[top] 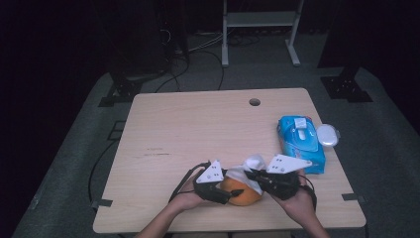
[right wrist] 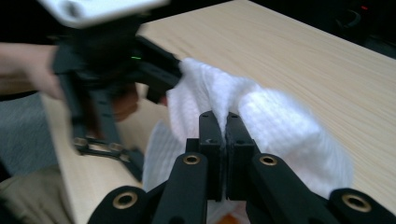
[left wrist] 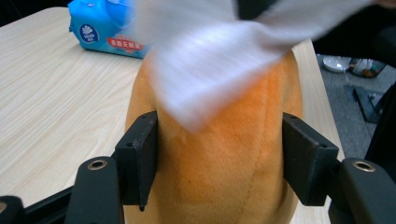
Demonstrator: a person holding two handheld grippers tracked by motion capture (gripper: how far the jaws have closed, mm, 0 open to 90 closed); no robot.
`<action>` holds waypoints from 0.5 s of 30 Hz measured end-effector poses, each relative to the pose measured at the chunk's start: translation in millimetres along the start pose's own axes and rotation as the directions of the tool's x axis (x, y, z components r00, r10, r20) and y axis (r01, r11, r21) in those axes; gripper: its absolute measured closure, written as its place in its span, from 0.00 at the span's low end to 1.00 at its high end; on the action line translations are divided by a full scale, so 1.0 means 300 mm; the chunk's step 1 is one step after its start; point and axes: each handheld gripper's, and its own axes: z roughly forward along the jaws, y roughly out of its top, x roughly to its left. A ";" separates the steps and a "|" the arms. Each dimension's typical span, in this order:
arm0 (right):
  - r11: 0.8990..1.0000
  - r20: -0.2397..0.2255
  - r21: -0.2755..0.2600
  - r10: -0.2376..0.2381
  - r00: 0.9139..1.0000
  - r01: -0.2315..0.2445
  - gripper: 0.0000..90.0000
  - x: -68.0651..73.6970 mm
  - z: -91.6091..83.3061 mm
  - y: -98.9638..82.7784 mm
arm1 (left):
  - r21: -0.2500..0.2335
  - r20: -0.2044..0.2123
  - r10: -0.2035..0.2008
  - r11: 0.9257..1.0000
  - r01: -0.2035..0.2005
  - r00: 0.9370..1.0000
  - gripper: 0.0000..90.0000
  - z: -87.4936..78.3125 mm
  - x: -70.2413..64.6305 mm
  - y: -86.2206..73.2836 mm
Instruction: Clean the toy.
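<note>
Orange plush toy (top: 242, 192) at the near edge of the wooden table (top: 198, 129), pinned between the two black jaws of the left gripper (top: 233, 194) — pads pressed into the soft flanks on both sides, clamped on it. White wipe (top: 247, 166) draped over the toy's top and far side, pinched in the right gripper (top: 250, 174), jaws together on a fold of the sheet. Left gripper view: orange plush (left wrist: 219, 154) between the pads, wipe (left wrist: 210, 60) blurred across the top. Right gripper view: wipe (right wrist: 261, 116) bunched around the closed jaws of the right gripper (right wrist: 226, 128), left gripper (right wrist: 159, 77) just beyond, touching the cloth.

Blue pack of wet wipes (top: 301, 143) near the right edge, close behind the right gripper; small white lid-like disc (top: 328, 135) just beside it at the rim. Round cable hole (top: 254, 102) near the far edge. Both grippers crowded together over the toy, cables trailing toward the near edge. Wide bare tabletop to the left and beyond — little room at the near edge. Dark floor, a black stand (top: 124, 89) and a pale frame (top: 260, 29) past the table.
</note>
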 end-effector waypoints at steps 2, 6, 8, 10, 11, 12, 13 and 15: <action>0.999 -0.006 -0.009 0.051 0.999 -0.051 0.97 -0.032 -0.008 -0.015 | -0.017 -0.001 -0.016 1.000 0.016 1.000 0.37 0.006 0.003 -0.002; 0.997 0.000 0.020 0.069 0.998 -0.069 0.97 -0.058 -0.001 -0.035 | -0.038 0.017 -0.017 0.999 0.018 1.000 0.16 0.027 0.005 -0.008; 0.996 -0.008 0.023 0.090 0.996 -0.090 0.97 -0.069 0.003 -0.046 | -0.043 0.017 -0.006 0.999 0.007 1.000 0.13 0.032 0.004 -0.016; 0.995 -0.017 0.018 0.100 0.995 -0.100 0.96 -0.072 0.002 -0.049 | -0.039 0.015 -0.004 0.999 0.005 1.000 0.14 0.033 0.002 -0.015; 0.995 -0.020 0.012 0.098 0.995 -0.098 0.96 -0.070 0.000 -0.046 | -0.027 0.008 0.012 1.000 -0.012 1.000 0.23 0.028 0.000 -0.013; 0.995 -0.030 0.003 0.102 0.994 -0.102 0.96 -0.065 -0.004 -0.042 | -0.020 0.000 0.018 1.000 -0.017 1.000 0.32 0.023 -0.001 -0.009; 0.995 -0.039 -0.004 0.100 0.994 -0.100 0.96 -0.059 -0.007 -0.038 | -0.011 -0.007 0.021 1.000 -0.021 1.000 0.37 0.016 -0.004 0.000; 0.997 -0.065 -0.021 0.078 0.995 -0.080 0.96 -0.036 -0.011 -0.024 | -0.015 -0.016 0.033 0.999 -0.034 0.999 0.44 -0.002 -0.008 0.018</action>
